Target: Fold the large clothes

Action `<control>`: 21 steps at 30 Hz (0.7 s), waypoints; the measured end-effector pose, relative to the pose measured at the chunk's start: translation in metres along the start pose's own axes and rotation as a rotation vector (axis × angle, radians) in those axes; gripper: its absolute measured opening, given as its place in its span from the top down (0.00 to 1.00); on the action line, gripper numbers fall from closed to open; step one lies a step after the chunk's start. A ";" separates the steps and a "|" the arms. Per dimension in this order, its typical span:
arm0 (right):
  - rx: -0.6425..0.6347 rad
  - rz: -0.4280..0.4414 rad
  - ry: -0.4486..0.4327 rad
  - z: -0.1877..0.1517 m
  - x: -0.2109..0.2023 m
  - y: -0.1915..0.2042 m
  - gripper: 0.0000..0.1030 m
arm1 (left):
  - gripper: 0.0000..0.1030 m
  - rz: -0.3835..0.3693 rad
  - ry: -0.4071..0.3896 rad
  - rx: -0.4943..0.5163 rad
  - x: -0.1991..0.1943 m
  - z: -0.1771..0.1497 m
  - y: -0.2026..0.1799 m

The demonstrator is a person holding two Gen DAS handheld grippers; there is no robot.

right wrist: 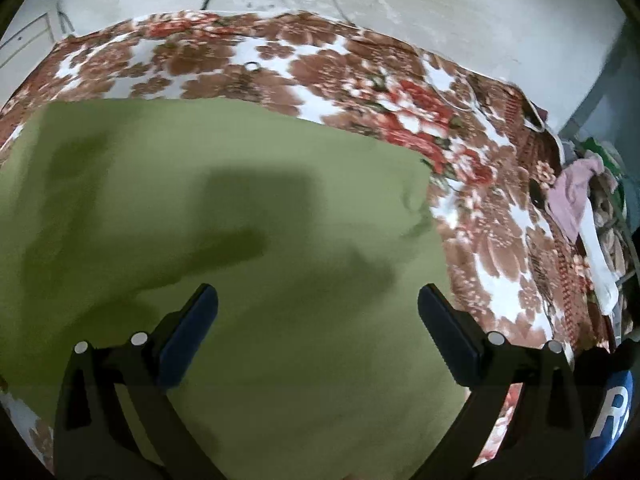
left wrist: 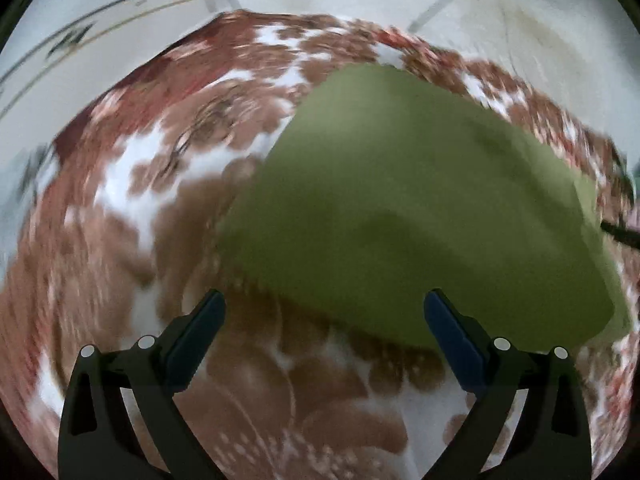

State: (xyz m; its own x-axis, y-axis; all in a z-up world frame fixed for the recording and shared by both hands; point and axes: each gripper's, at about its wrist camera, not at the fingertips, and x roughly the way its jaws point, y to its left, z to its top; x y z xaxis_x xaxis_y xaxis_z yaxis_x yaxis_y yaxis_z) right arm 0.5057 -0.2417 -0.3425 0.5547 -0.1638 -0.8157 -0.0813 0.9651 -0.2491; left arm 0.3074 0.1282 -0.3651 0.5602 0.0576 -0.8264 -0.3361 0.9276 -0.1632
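Both claws, left claw (left wrist: 325, 312) and right claw (right wrist: 318, 304), hang released above the green garment (right wrist: 240, 208); a shallow pinch may snag the floral blanket (right wrist: 500, 216) beneath.

Your olive-green garment (right wrist: 240, 220) lies spread flat on the floral bedcover, plain fabric w/ no print visible. In the right wrist view it fills the near and left of the scene, far edge straight, right edge slightly puckered. In the left wrist view, blurred, it (left wrist: 400, 216) sits center-right w/ a soft ridge across it.
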 end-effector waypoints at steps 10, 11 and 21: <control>0.001 0.026 0.061 -0.007 0.011 0.041 0.05 | 0.05 -0.214 0.004 -0.351 0.041 -0.053 0.014; 0.003 0.021 0.060 -0.008 0.010 0.043 0.05 | 0.05 -0.219 -0.006 -0.359 0.044 -0.052 0.013; 0.016 0.007 0.086 -0.013 0.014 0.052 0.05 | 0.05 -0.396 -0.099 -0.453 0.086 -0.013 0.013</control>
State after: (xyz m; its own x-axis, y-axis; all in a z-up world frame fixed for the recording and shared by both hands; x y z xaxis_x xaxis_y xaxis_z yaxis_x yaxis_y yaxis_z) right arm 0.4983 -0.1960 -0.3734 0.4811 -0.1732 -0.8594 -0.0716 0.9692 -0.2355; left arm 0.3414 0.1406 -0.4453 0.7687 -0.2053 -0.6058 -0.3645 0.6376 -0.6786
